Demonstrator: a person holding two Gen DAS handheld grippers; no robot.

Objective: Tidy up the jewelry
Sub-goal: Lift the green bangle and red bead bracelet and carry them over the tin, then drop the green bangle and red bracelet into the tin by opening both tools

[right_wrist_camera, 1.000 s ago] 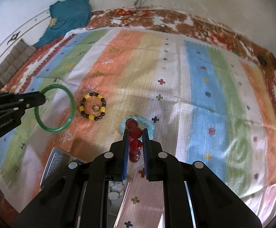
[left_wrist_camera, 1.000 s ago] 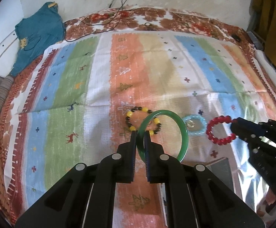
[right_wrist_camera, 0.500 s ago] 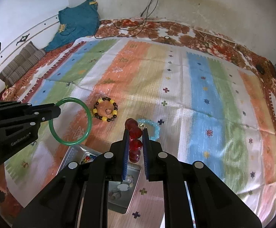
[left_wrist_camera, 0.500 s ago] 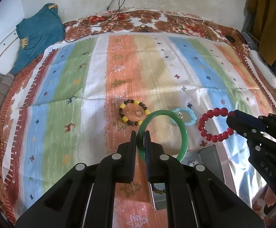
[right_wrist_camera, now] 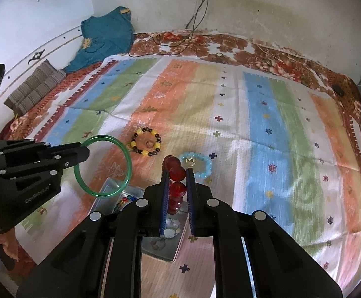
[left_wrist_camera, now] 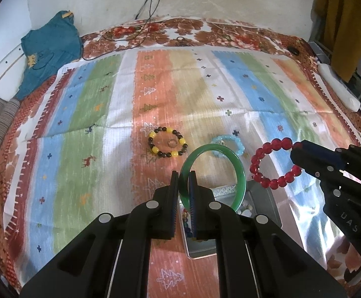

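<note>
A striped woven cloth [left_wrist_camera: 120, 114] covers the bed. Your left gripper [left_wrist_camera: 183, 183] has its jaws clamped on the smooth green bangle [left_wrist_camera: 240, 171], your right gripper [right_wrist_camera: 176, 183] pinches the glossy red bead bracelet [right_wrist_camera: 178, 190] — both hang above the metal tin [left_wrist_camera: 267, 198] near the bed's front edge. Left to collect, mid-bed: the yellow-and-dark bead bracelet [left_wrist_camera: 168, 144] and the pale blue one [left_wrist_camera: 227, 144].

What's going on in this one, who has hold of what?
A person works over a striped cloth with two handheld grippers. The left gripper is shut on a green bangle, the right gripper on a red bead bracelet; both pieces hang above a metal tin that already has small items in it. A yellow-and-dark bead bracelet and a pale blue bracelet lie on the cloth.
</note>
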